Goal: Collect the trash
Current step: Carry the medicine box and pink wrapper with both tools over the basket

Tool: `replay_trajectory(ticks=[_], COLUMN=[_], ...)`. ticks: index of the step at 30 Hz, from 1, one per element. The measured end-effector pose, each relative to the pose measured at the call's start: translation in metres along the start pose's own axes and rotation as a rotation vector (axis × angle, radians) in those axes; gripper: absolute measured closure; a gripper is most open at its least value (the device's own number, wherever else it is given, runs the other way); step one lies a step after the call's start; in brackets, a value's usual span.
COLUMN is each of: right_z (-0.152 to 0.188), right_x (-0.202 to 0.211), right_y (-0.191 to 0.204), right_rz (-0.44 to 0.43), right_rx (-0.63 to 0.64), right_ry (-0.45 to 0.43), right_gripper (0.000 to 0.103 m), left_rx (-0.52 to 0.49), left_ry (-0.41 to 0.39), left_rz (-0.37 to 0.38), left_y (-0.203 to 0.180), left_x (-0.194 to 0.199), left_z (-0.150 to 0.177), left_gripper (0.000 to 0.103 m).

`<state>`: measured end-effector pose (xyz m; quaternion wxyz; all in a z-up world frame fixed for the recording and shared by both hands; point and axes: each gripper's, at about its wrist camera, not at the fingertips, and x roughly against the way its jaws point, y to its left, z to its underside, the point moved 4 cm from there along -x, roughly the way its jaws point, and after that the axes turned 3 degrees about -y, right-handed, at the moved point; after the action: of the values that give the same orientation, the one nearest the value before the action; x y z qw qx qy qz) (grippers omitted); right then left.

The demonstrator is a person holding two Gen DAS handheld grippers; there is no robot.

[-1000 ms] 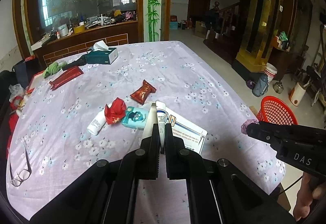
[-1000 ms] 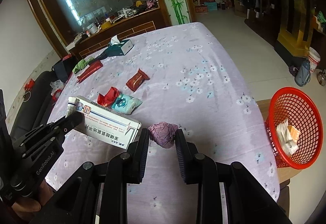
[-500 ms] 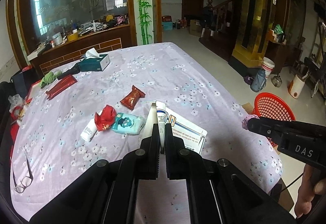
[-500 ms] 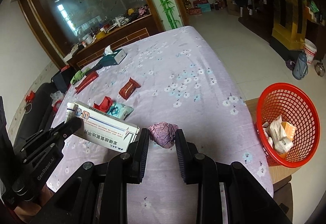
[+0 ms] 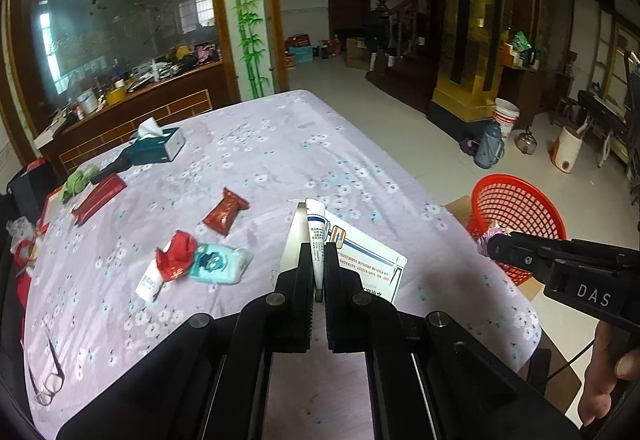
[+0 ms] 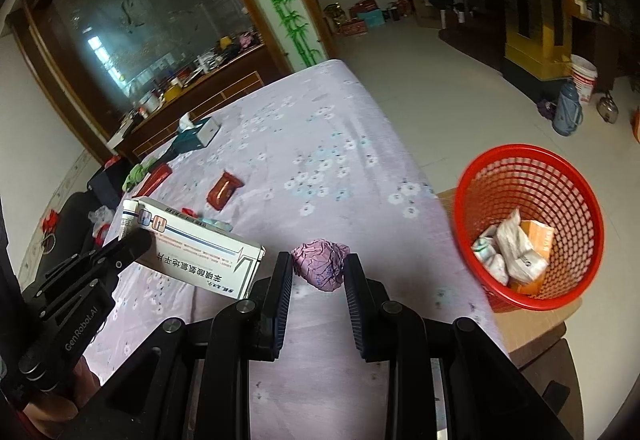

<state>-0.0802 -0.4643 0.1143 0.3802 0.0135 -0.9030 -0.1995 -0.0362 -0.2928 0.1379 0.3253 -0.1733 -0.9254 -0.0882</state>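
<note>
A crumpled purple paper ball (image 6: 321, 266) is held between the fingers of the right claw (image 6: 318, 272), which are closed only as far as the wad allows, while the left claw (image 5: 318, 272) is clamped almost shut on the flap end of a white medicine box (image 6: 192, 248) with a thin tube (image 5: 316, 236) pressed against it. Both items are carried clear of the bench (image 5: 280, 143), presumably so that two pieces can be dropped in one trip. The box is gripped by its narrow end, so its long body juts out toward the right claw. The red mesh basket (image 6: 532, 224), already holding white wrappers and an orange carton, stands on a low stool just off the bench's right edge, close beside the right claw. A brown snack packet (image 5: 225, 208), a red wrapper (image 5: 176, 254) and a teal wipes pack (image 5: 218, 263) remain further in, toward the bench's left side, probably to be gathered later.
</note>
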Motion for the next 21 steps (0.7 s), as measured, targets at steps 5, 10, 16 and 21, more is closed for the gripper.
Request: replay_trajectory(ticks=[5,10,16,21], right_z=[-0.008,-0.02,-0.034,-0.046], right_x=[0.016,0.033,0.052,0.06], right_y=[-0.03,-0.067,-0.112,-0.15], right_rz=[0.037,0.089,0.143,0.177], right_rx=[-0.056,-0.121,-0.191,-0.246], right_ry=[-0.031,-0.068,-0.106,-0.124], right_gripper=[0.075,0.075,0.075,0.075], left_rx=[-0.026,-0.063,-0.077,-0.117], left_ry=[-0.018,-0.033,-0.028,-0.023], left_rz=[0.042,0.1,0.2,0.261], left_y=[-0.02,-0.048,-0.086,-0.124], left_x=[-0.002,-0.004,-0.012,-0.024], left_z=[-0.013,-0.028,-0.048,-0.062], left_gripper=[0.099,0.099,0.099,0.099])
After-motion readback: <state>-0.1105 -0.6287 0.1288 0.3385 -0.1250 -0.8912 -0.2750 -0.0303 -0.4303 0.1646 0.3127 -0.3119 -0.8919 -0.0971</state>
